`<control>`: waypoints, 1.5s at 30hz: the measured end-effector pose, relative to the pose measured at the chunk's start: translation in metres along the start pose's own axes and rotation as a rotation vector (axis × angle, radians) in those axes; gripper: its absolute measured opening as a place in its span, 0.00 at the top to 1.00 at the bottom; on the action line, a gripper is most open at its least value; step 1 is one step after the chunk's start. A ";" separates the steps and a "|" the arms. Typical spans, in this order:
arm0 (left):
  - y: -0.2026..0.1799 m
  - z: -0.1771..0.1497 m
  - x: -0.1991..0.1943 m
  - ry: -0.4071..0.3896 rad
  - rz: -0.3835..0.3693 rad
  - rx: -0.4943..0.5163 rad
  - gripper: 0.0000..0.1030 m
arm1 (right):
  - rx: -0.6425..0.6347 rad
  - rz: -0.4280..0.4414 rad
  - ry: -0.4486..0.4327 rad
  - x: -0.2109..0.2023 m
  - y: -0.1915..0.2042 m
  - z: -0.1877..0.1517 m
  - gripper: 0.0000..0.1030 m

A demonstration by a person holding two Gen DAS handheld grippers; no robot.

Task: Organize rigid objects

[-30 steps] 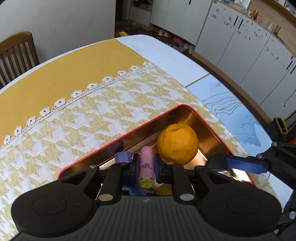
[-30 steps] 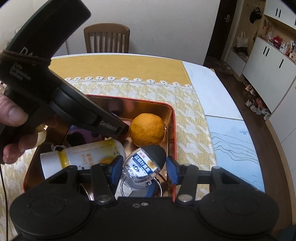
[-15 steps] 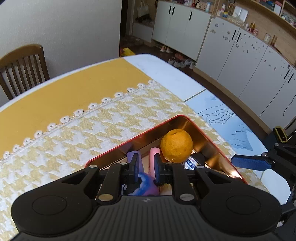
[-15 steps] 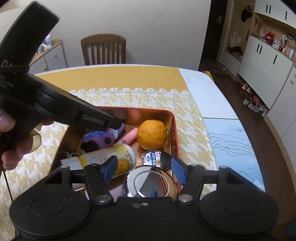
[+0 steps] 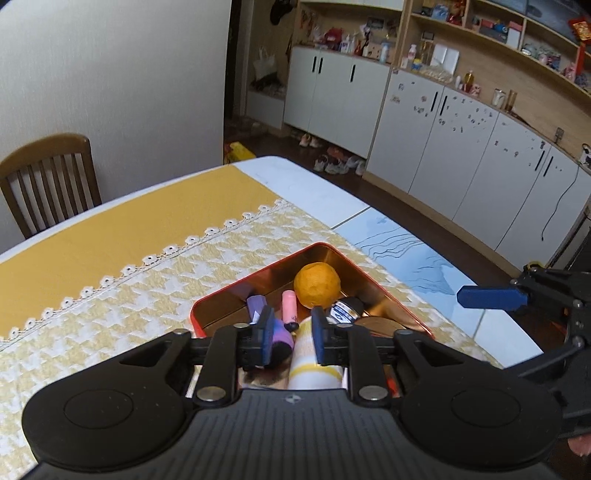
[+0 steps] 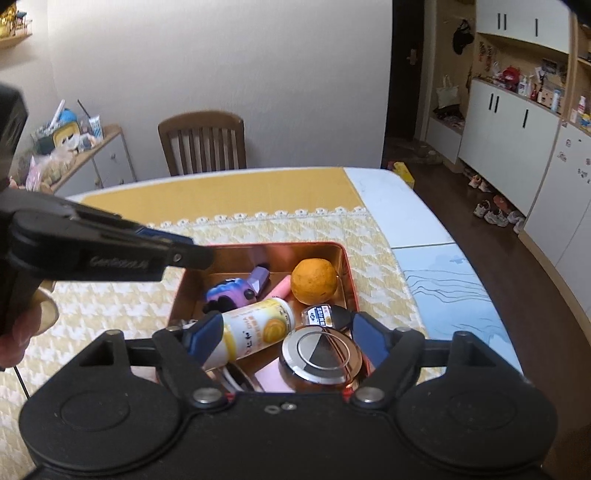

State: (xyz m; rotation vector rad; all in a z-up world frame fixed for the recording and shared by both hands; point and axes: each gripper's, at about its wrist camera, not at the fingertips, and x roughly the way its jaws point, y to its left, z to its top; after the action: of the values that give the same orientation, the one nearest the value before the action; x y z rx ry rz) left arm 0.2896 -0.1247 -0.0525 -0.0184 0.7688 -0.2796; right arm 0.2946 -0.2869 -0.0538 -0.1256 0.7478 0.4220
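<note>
Both grippers empty above the red-rimmed copper-coloured metal tin (image 6: 347,269): left gripper (image 5: 291,338) jaws just parting slightly, right gripper (image 6: 286,336) just widening; round orange fruit (image 6: 314,281) at tin's 1 o'clock.

We note a plain pale wall (image 5: 110,74) upper left, a wooden chair (image 6: 203,144) beneath it, white cabinets (image 5: 461,155) with cluttered shelves (image 5: 480,29) upper right, dark wood floor (image 6: 480,236) at right.
</note>
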 end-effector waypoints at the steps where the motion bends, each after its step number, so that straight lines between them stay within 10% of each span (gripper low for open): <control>1: -0.001 -0.003 -0.006 -0.009 0.001 0.003 0.73 | 0.003 -0.001 -0.007 -0.005 0.001 -0.002 0.22; 8: -0.006 -0.024 -0.042 -0.062 0.009 0.042 0.67 | -0.012 -0.040 -0.077 -0.040 0.015 -0.012 0.15; 12: -0.006 -0.032 -0.064 -0.118 0.007 0.023 0.27 | 0.008 -0.028 -0.101 -0.055 0.019 -0.016 0.09; 31: -0.013 -0.049 -0.117 -0.185 -0.020 -0.040 0.00 | 0.056 -0.083 -0.249 -0.111 0.041 -0.034 0.00; 45: -0.030 -0.057 -0.125 -0.184 0.017 0.019 0.00 | 0.105 -0.112 -0.244 -0.117 0.041 -0.043 0.00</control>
State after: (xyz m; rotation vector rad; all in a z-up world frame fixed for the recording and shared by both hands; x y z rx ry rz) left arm 0.1572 -0.1167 -0.0045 -0.0195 0.5835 -0.2652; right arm 0.1741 -0.2993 -0.0037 -0.0165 0.5186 0.2847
